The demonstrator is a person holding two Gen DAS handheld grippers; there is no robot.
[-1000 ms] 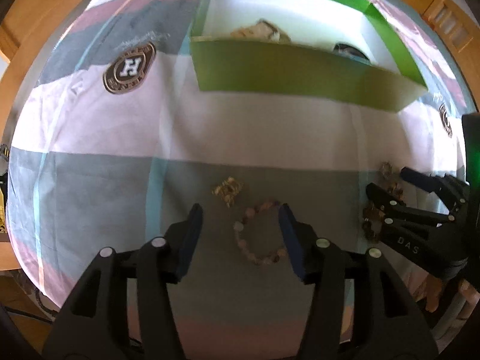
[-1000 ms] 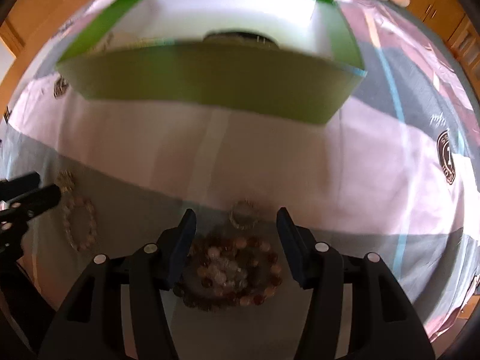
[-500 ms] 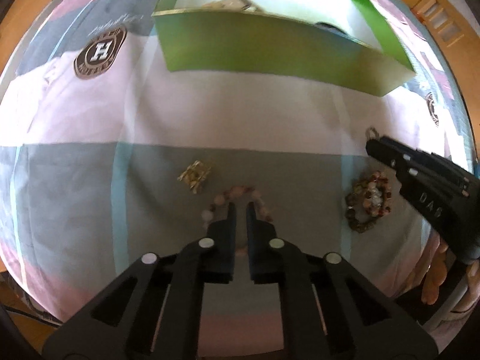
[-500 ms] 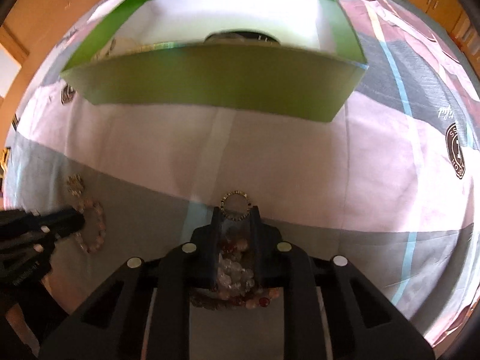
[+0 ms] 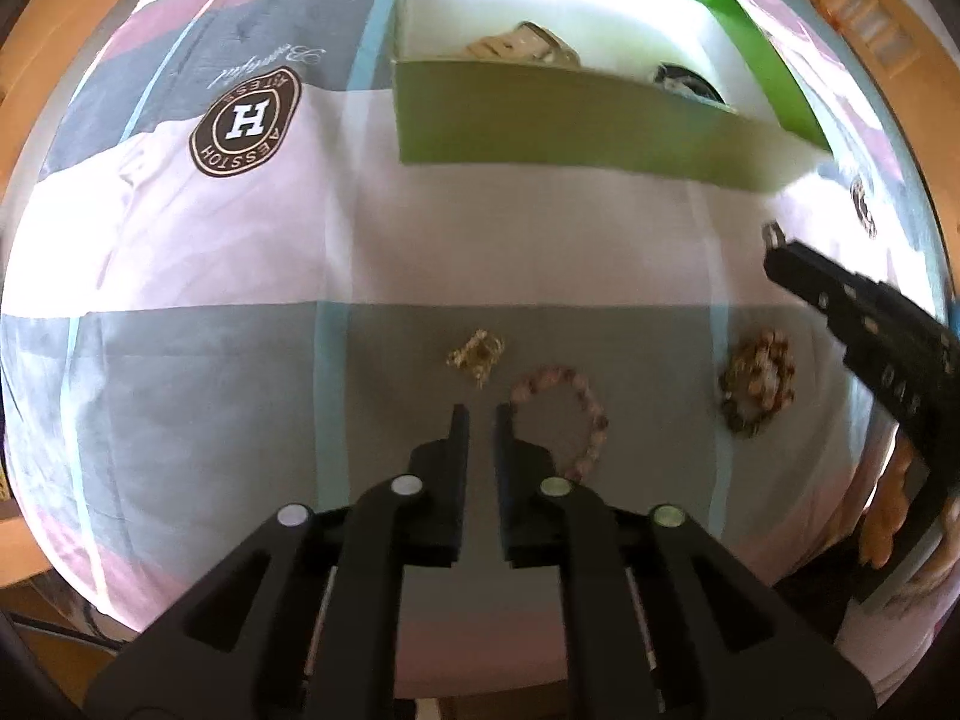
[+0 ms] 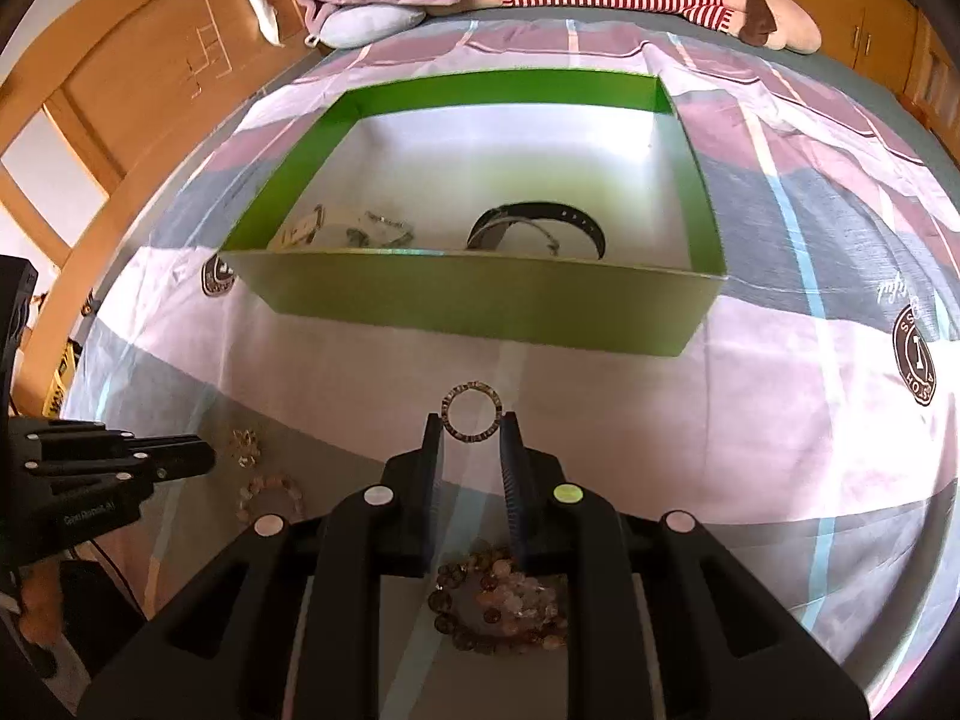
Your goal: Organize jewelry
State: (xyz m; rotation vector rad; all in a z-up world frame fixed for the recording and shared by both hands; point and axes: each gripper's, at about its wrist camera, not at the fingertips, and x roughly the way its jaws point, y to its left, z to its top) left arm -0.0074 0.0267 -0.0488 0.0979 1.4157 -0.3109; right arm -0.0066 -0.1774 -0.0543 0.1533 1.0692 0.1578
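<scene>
Right claw [image 6: 472,432] pinching a small ring [image 6: 472,418] upright at its tips, middle of frame, green box [image 6: 480,306] above, left claw [image 5: 481,420] nearly closed, empty, pink bead bracelet [image 5: 564,420] flat just right.

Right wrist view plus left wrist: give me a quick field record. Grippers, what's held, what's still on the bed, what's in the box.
right gripper: shut on small sparkly metal ring, lifted above the bedspread
left gripper: nearly shut, holds nothing
on bedspread: pink bead bracelet, beside the left fingertips; gold chain clump; pile of brown and clear bead bracelets
open green cardboard box: holds black band, pale watch-like piece, thin chain
surface: pink and grey patchwork bedspread
</scene>
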